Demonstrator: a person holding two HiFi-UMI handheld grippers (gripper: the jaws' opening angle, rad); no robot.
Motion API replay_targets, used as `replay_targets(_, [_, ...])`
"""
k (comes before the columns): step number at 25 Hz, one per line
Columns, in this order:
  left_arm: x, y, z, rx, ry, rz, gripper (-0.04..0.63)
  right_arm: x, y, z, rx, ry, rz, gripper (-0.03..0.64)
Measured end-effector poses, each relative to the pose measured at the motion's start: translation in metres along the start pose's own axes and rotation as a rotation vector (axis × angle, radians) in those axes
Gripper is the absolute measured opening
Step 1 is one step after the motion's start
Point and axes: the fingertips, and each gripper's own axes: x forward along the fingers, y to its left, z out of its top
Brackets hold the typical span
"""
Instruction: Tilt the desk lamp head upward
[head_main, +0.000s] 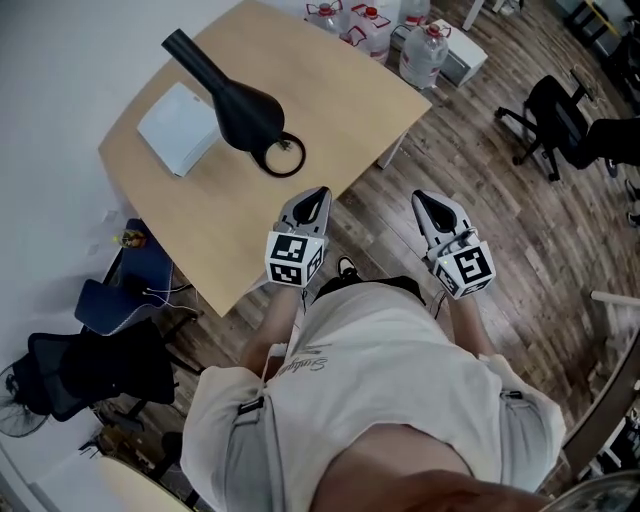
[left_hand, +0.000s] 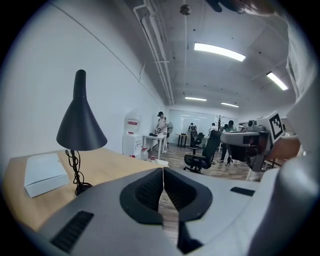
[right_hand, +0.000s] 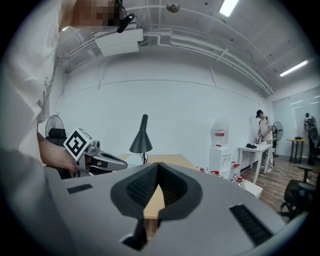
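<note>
The black desk lamp (head_main: 240, 108) stands on the wooden table (head_main: 330, 90), its cone head pointing down over a ring base (head_main: 283, 158). In the left gripper view the lamp (left_hand: 80, 125) is ahead to the left, its shade facing down. It appears small and far off in the right gripper view, lamp (right_hand: 142, 136). My left gripper (head_main: 317, 193) hovers at the table's near edge, a short way from the base, shut and empty. My right gripper (head_main: 425, 199) hangs over the floor beside the table, also shut on nothing.
A white box (head_main: 180, 128) lies beside the lamp. Several water jugs (head_main: 425, 50) stand past the table's far corner. Black office chairs (head_main: 555, 120) are on the wood floor at right, a blue chair (head_main: 140, 280) at the table's left.
</note>
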Motion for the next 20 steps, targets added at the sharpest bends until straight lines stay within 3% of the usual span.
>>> replay_targets(10, [-0.004,0.063,0.003,-0.065,-0.034,0.113,0.017,0.075,0.010,0.008,-0.030,0.036,0.131,-0.005])
replay_targets(20, [-0.024,0.099,-0.008,-0.134,-0.018,0.303,0.017,0.150,0.031,0.003,-0.032,0.044,0.385,-0.005])
